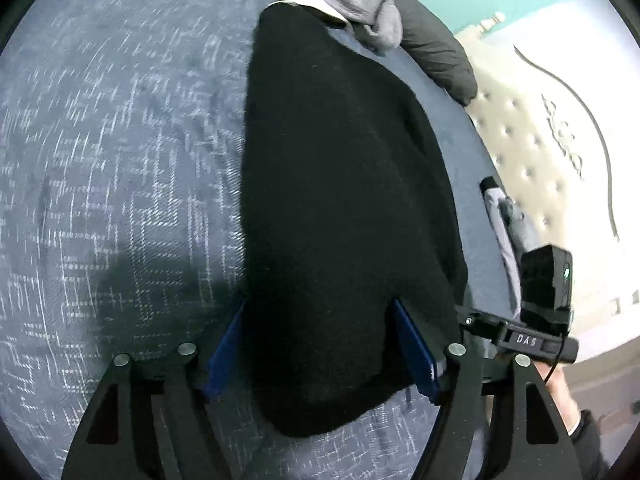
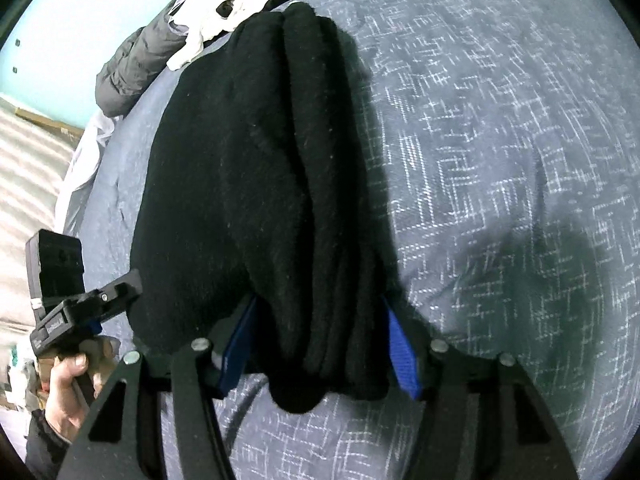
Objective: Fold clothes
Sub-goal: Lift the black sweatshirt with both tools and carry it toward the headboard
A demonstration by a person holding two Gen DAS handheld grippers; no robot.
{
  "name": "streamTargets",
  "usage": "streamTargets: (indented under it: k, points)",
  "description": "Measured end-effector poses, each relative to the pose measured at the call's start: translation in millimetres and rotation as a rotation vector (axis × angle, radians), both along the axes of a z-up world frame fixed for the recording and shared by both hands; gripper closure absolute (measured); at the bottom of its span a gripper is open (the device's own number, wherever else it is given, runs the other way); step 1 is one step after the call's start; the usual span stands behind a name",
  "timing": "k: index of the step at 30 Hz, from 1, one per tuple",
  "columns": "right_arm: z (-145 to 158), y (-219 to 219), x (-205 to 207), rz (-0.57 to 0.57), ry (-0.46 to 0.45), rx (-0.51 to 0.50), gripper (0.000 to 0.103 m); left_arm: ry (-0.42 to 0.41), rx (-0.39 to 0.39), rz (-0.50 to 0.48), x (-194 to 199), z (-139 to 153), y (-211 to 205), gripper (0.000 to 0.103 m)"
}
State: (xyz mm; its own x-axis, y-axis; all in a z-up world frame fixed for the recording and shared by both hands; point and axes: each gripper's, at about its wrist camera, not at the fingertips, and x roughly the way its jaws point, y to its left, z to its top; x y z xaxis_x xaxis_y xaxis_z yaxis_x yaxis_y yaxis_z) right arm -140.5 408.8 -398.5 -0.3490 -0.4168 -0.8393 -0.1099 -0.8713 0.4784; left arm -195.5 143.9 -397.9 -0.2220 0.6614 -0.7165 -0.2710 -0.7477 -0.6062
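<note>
- Left wrist view, item one: one black fleecy knit garment [image 1: 340, 200], folded into a long strip, lying flat on the blue bedspread with white broken-line pattern [image 1: 120, 160]. Its near end sits between the blue finger pads [image 1: 416, 352] of the left gripper [image 1: 320, 344].
- Left gripper: jaws stand wide, one pad on each side of the cloth; whether the pads press it cannot be told, as the black fabric hides their inner faces.
- Right wrist view: the same garment [image 2: 256, 180] shows two thick lengthwise folds side by side. Its near end bulges between the blue pads [image 2: 404, 352] of the right gripper [image 2: 316, 344], whose jaws stand moderately wide; grip or mere straddle cannot be told.
- Hands: two, one per view, each cut off by the frame edge: the right hand [image 1: 560, 392] and the left hand [image 2: 68, 376] with a dark sleeve.
- Far edge: one pile of grey and white clothes [image 1: 352, 4] and one dark padded jacket [image 1: 436, 48], both partly cropped and touching the bedspread's far rim.
- One tufted cream headboard [image 1: 532, 148] lies beyond the bed edge.
- Open room: bare bedspread is broad to the left in the left view and to the right in the right view; the opposite side is a narrow strip before the bed edge.
</note>
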Motion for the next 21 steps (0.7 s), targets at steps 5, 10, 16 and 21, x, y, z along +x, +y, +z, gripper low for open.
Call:
streamTargets:
  k: [5,10,16,21]
  points:
    - [0,2,1,0.007,0.015,-0.018,0.065,0.027,0.0,0.004,5,2,3,0.035]
    - [3,-3,-1,0.016,0.038,0.004,0.074,0.056,-0.01,-0.003,9,7,7,0.04]
    - [13,-4,2,0.028,0.1,0.02,0.081,0.153,-0.058,-0.016,20,30,18,0.049]
    - [32,4,13,0.047,0.153,0.032,0.083,0.208,-0.051,-0.017,17,56,26,0.051]
